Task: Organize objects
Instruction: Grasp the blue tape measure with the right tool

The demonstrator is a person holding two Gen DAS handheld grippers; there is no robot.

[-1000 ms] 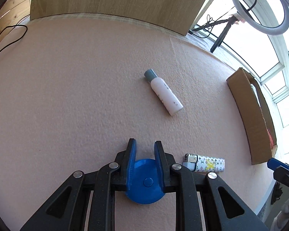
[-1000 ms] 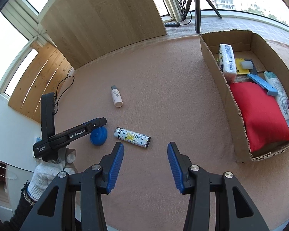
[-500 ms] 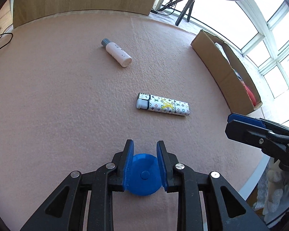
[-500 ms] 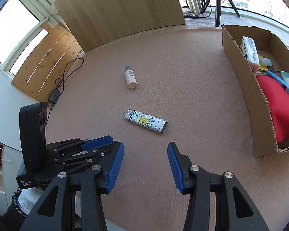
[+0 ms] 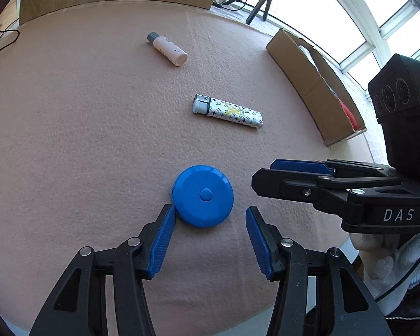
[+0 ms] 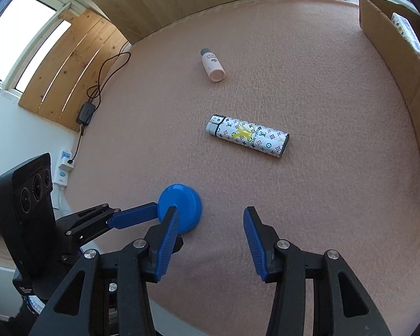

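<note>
Now | left gripper (image 5: pixel 208 214) jaws apart behind blue disc (image 5: pixel 203 195) | right gripper (image 6: pixel 210 218) jaws apart, empty | disc near table edge (image 5: pixel 308 294)

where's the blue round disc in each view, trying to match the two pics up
Left wrist view: the blue disc lies low of centre on the pink mat, just ahead of the left gripper, whose jaws stand open.
Right wrist view: it lies lower left, partly behind the right gripper's left finger.
Shared landmark: the patterned lighter, lying beyond the disc in both.
</note>
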